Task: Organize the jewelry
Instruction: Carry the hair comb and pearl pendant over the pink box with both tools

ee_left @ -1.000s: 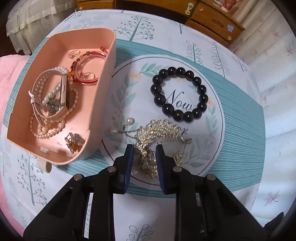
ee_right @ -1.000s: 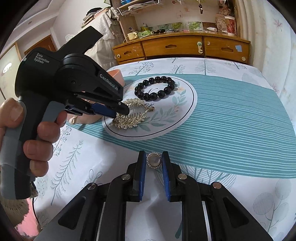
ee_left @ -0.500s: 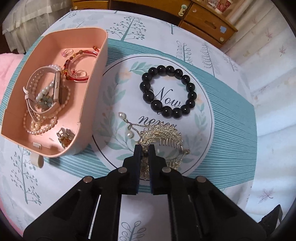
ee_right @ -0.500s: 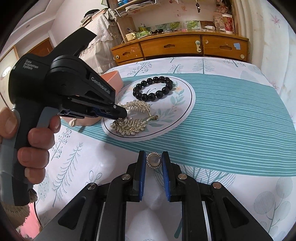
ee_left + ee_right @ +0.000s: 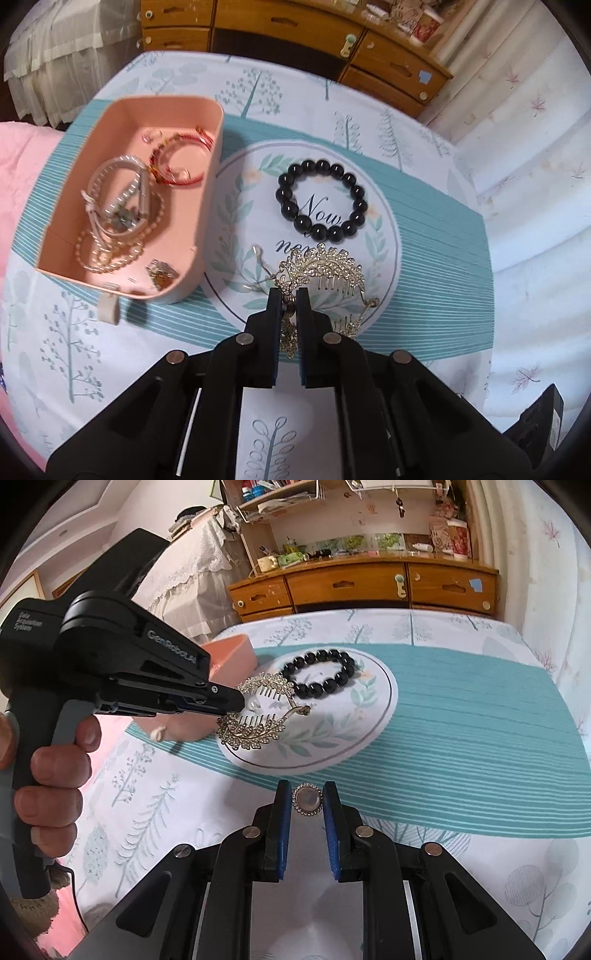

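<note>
My left gripper [image 5: 287, 295] is shut on a gold leaf-shaped hair comb [image 5: 325, 266] and holds it just above the round printed mat [image 5: 380, 236]. From the right wrist view the hair comb [image 5: 258, 716] hangs off the left gripper [image 5: 236, 701]. A black bead bracelet [image 5: 321, 201] lies on the mat beyond it. The pink jewelry box [image 5: 214, 155] stands to the left, open, with pearl strands, a red bangle and small pieces inside. My right gripper [image 5: 306, 794] is shut on a round gem-rimmed brooch [image 5: 307, 799] near the front.
The table wears a white tree-print cloth with a teal striped band [image 5: 461, 720]. A wooden dresser [image 5: 369, 587] stands behind the table. A pink cover [image 5: 18, 166] lies at the left edge. A person's hand [image 5: 48, 775] grips the left handle.
The left gripper closed on the hair comb, then lifted it off the mat; the comb now hangs from the jaws. The right gripper stayed still with the brooch.
</note>
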The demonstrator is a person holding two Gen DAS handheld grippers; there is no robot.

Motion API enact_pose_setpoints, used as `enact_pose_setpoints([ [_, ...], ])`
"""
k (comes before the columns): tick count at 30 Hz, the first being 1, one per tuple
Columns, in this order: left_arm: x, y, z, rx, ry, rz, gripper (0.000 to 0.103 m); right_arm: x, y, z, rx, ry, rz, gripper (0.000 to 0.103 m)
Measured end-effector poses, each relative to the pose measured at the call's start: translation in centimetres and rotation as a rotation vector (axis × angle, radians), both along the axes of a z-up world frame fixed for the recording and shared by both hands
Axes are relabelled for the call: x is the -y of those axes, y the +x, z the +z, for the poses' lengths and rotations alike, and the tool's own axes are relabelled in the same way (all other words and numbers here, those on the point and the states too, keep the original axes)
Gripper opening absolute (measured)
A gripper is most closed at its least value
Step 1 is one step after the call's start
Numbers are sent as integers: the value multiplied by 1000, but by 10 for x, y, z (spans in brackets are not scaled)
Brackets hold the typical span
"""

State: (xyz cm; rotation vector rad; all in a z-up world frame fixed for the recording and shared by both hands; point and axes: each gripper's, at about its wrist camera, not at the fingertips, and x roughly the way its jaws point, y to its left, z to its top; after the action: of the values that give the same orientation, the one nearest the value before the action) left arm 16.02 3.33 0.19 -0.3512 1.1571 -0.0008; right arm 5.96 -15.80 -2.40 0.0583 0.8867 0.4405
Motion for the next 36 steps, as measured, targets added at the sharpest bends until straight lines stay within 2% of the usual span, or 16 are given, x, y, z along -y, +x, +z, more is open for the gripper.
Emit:
enact_pose_setpoints([
  [4,-16,-6,23,45,13,3,5,-6,-1,16,14,-3,4,17],
  [11,-71,-13,62,101,58,55,5,-29,9,79,81,35,22,17],
  [17,-125,-13,80,141,38,117,5,-72,46,132,126,68,62,17],
  [20,-147,-10,76,152,20,152,5,-100,76,141,95,88,84,17],
  [23,-163,0,57,135,-7,177,5,-130,109,137,35,107,104,17],
  [26,-166,9,31,93,-22,182,5,-164,136,119,-20,86,119,17],
  [31,-161,17,-6,24,-60,139,5,-209,167,70,-95,49,120,17],
  [36,-149,19,-29,4,-114,104,5,-219,185,17,-168,75,119,17],
])
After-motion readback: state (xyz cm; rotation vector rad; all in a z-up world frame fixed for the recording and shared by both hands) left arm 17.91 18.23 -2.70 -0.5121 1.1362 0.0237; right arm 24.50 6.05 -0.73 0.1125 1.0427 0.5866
